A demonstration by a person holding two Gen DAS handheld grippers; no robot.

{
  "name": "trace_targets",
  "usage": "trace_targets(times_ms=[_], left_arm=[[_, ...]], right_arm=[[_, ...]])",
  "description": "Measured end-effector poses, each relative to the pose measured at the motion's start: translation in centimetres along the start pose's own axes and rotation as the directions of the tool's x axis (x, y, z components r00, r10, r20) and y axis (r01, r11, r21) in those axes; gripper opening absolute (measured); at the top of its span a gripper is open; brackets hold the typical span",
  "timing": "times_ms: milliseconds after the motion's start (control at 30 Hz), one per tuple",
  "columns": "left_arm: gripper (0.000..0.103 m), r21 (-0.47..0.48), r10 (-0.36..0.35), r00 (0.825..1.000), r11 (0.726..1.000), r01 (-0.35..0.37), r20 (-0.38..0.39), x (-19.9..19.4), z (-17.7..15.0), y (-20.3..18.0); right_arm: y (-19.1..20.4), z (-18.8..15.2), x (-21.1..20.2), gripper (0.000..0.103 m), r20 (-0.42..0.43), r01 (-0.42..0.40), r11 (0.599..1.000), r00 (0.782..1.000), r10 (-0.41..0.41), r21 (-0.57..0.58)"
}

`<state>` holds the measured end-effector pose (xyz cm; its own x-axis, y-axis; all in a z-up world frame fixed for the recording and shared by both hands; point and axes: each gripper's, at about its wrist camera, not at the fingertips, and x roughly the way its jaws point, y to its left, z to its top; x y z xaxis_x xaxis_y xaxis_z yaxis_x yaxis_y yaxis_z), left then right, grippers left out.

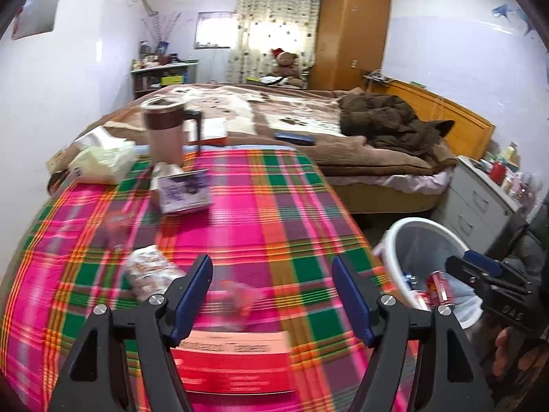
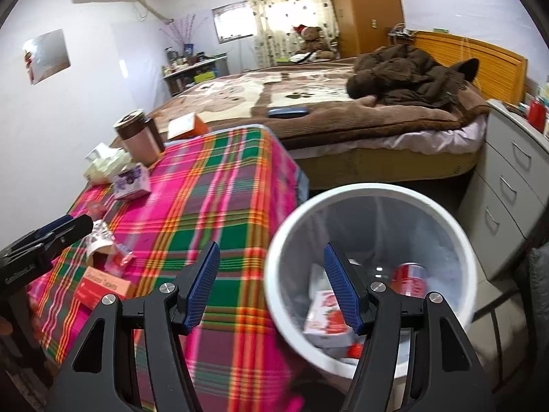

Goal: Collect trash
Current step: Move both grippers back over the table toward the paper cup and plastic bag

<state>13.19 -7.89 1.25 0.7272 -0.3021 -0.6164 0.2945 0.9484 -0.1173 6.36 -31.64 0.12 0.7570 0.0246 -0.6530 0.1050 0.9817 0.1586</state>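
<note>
A bedroom: a bench under pink-green plaid cloth stands before the bed. Beside the bench's right edge, a white bin holds a red can and strawberry-printed carton. A red box reading "Tablets" lies at the near edge. Left claw and right claw both gape, released.

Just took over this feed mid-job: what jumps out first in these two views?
The bright plaid tablecloth dominates, with a red box on it right under the open left gripper. Beside the table stands a white bin already holding a red can and a carton, with the open right gripper at its rim.
</note>
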Motion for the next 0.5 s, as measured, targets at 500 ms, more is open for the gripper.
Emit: trace_targets(times_ms=[500], left_arm=[[0.076,-0.115,0.116,0.991,0.986,-0.122,-0.060,1.3,-1.2,8.7]], right_arm=[[6.2,-0.8,2.8,0.064,-0.064,-0.096,0.993,0.994,0.092,-0.074]])
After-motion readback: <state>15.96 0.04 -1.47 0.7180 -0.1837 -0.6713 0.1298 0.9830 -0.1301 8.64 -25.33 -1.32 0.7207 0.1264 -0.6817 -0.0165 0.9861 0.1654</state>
